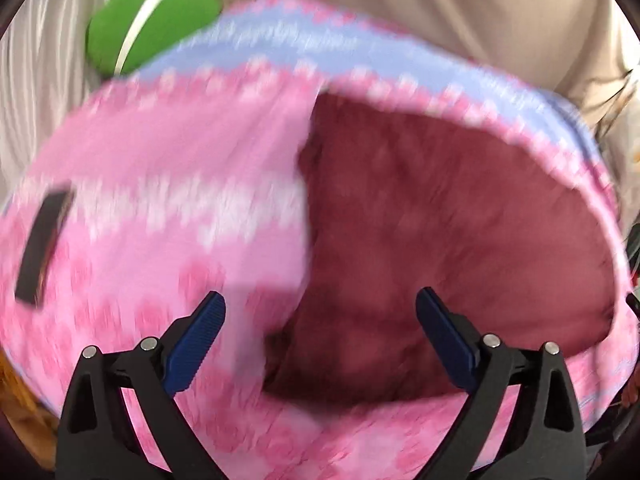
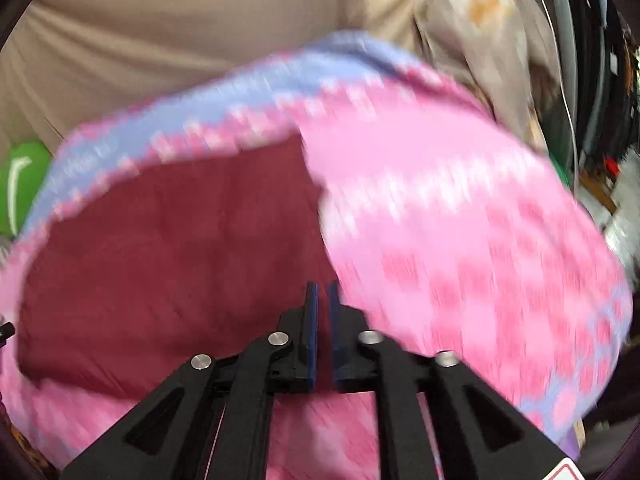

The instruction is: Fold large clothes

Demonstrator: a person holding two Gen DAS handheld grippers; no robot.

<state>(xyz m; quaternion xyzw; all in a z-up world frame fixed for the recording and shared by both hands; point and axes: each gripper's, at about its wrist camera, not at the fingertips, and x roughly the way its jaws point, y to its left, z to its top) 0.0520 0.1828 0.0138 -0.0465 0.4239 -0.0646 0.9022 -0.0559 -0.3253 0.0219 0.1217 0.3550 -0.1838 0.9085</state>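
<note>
A large pink knitted garment (image 1: 160, 168) with white pattern rows and a lilac band lies spread below both grippers, blurred by motion. One flap is turned over and bares its dark red inner side (image 1: 440, 220). A black label (image 1: 42, 240) sits on the pink part at the left. My left gripper (image 1: 320, 298) hangs wide open over the flap's edge, with nothing pinched. In the right wrist view the same garment (image 2: 460, 220) and red inner side (image 2: 180, 240) show. My right gripper (image 2: 322, 285) stands just slightly apart, with nothing between its blue pads.
A green cushion (image 1: 152, 20) lies beyond the garment's far left corner, also seen as the cushion (image 2: 20, 184). A beige cover (image 2: 180, 40) spreads behind. Floral fabric (image 2: 480, 20) and dark clutter (image 2: 592, 80) crowd the right side.
</note>
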